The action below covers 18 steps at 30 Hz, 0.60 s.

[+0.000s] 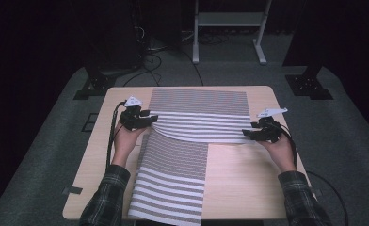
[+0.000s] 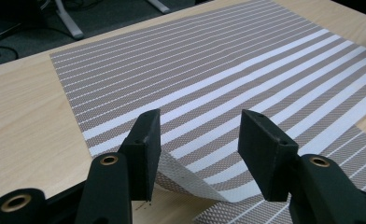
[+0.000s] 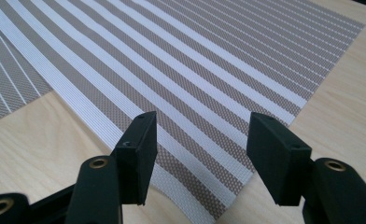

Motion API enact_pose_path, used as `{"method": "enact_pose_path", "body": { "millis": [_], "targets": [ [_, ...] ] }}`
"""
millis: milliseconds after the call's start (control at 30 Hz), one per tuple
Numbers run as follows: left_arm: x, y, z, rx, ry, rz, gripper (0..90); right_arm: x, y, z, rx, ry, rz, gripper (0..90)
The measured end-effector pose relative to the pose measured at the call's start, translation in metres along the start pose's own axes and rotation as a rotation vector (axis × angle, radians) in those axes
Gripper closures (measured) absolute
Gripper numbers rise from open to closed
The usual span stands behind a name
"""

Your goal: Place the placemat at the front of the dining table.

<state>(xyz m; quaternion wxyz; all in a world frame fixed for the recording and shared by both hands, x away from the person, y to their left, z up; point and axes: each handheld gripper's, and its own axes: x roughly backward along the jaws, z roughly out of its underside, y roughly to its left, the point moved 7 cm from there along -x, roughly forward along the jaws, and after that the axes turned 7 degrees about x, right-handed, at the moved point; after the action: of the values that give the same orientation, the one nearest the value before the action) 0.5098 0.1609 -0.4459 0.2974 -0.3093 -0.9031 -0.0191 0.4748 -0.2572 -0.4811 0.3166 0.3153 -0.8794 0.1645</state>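
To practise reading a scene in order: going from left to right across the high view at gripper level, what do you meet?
Left black two-jaw gripper → brown-and-white striped woven placemat lying crosswise → right black two-jaw gripper → bare light wooden table.

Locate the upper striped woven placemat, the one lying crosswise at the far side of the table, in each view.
High view: the crosswise brown-and-white striped woven placemat spans the far middle of the table, between both grippers.
Left gripper view: it runs from upper left to right, its near corner lifted between the open jaws.
Right gripper view: it runs from upper left to the centre, its corner between the open jaws.
Shared landmark: the second striped placemat underneath.
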Motion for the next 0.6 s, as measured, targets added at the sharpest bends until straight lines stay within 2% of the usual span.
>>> {"method": "enact_pose_path", "body": {
  "millis": [167, 300, 333, 367, 433, 467, 533, 600],
  "targets": [
    [-0.010, 0.008, 0.000, 0.006, 0.029, -0.016, 48.7, -0.004, -0.005, 0.002, -0.031, 0.014, 0.025, 43.0],
    [-0.019, 0.011, -0.001, -0.012, 0.067, -0.032, 49.9, -0.012, -0.008, 0.009, -0.048, 0.042, 0.022, 54.0],
    [-0.020, 0.013, 0.001, -0.015, 0.086, -0.057, 50.2, -0.014, -0.008, 0.011, -0.047, 0.050, 0.022, 57.8],
    [-0.020, 0.014, 0.002, -0.013, 0.095, -0.063, 54.0, -0.015, -0.008, 0.013, -0.044, 0.064, 0.015, 64.9],
    [-0.020, 0.015, 0.005, 0.000, 0.104, -0.044, 61.5, -0.017, -0.007, 0.015, -0.040, 0.077, 0.011, 72.4],
    [-0.019, 0.016, 0.008, -0.003, 0.115, -0.048, 65.2, -0.017, -0.007, 0.016, -0.032, 0.083, 0.010, 76.1],
    [-0.017, 0.018, 0.012, 0.002, 0.135, -0.051, 70.3, -0.018, -0.005, 0.017, -0.025, 0.091, 0.001, 80.2],
    [-0.015, 0.021, 0.017, 0.011, 0.152, -0.043, 71.1, -0.018, -0.003, 0.018, -0.012, 0.103, -0.004, 82.3]
  ]
}}
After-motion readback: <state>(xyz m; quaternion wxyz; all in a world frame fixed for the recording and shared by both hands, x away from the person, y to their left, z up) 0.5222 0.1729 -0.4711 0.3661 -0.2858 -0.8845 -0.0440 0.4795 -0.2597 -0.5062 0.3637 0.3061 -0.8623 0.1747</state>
